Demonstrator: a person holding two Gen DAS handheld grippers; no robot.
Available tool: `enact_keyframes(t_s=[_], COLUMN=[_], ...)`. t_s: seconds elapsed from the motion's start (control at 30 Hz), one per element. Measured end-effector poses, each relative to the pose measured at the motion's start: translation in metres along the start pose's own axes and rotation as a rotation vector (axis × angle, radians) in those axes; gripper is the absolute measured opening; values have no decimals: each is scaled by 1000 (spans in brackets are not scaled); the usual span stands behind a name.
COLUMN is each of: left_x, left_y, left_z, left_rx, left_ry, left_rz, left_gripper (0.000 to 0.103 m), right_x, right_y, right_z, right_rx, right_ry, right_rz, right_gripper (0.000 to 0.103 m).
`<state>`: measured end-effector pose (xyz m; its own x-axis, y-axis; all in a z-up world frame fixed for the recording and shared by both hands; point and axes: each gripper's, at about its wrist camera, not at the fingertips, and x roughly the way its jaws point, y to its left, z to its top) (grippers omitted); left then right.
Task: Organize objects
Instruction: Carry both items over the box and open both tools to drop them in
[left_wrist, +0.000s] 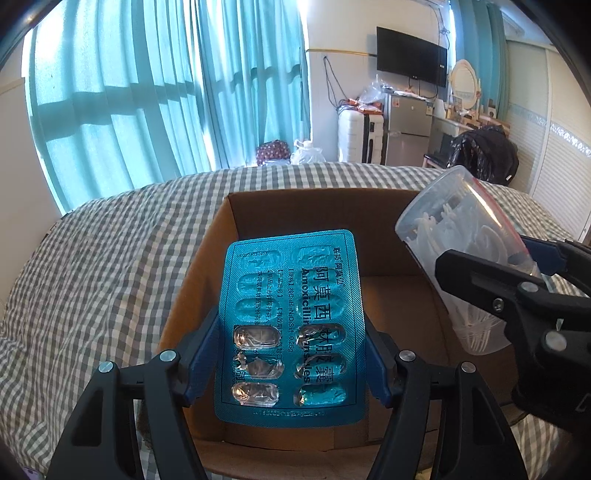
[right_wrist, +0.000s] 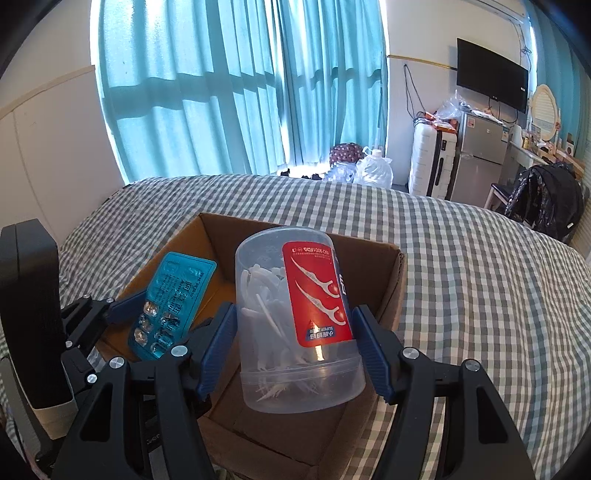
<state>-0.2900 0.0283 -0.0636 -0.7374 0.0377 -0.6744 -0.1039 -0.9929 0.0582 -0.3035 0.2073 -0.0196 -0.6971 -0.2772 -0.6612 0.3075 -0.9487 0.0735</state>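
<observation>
My left gripper (left_wrist: 291, 354) is shut on a blue amoxicillin blister pack (left_wrist: 290, 325) and holds it above an open cardboard box (left_wrist: 317, 197) on the bed. My right gripper (right_wrist: 295, 347) is shut on a clear plastic jar of white floss picks (right_wrist: 295, 317) with a red label, also over the box (right_wrist: 365, 243). The jar (left_wrist: 461, 254) and right gripper (left_wrist: 517, 295) show at the right of the left wrist view. The blister pack (right_wrist: 173, 299) and left gripper (right_wrist: 147, 314) show at the left of the right wrist view.
The box sits on a bed with a grey-and-white checked cover (right_wrist: 461, 280). Teal curtains (right_wrist: 221, 85) hang behind. A suitcase (right_wrist: 432, 162), small fridge (right_wrist: 476, 158) and a chair with a black jacket (right_wrist: 543, 199) stand at the far right.
</observation>
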Motion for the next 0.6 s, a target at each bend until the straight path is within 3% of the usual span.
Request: enact_keyframes(t_s=[0.13, 0.17, 0.2, 0.23, 0.27, 0.33, 0.6], left_x=[-1, -3, -7, -9, -13, -19, -63], left_y=[-1, -1, -2, -2, -2, -2, 14], left_z=[-1, -2, -2, -2, -2, -3, 2], left_rx=[-15, -10, -5, -4, -3, -7, -61], left_ry=[4, -2, -12, -21, -34, -40, -43], left_rz=[-15, -15, -8, 0, 8, -1, -9], left_gripper=[73, 76, 87, 97, 100, 100, 102], right_x=[-2, -3, -7, -12, -17, -33, -87], right_y=[-5, -6, -6, -7, -8, -10, -6], right_z=[0, -1, 0, 1, 2, 3, 7], right_rx=[27, 34, 42, 46, 49, 59, 67], right_ry=[10, 9, -4, -19, -37, -83, -123], right_rz=[-17, -22, -21, -12, -4, -10, -30], right_gripper=[65, 65, 67, 74, 85, 92, 92])
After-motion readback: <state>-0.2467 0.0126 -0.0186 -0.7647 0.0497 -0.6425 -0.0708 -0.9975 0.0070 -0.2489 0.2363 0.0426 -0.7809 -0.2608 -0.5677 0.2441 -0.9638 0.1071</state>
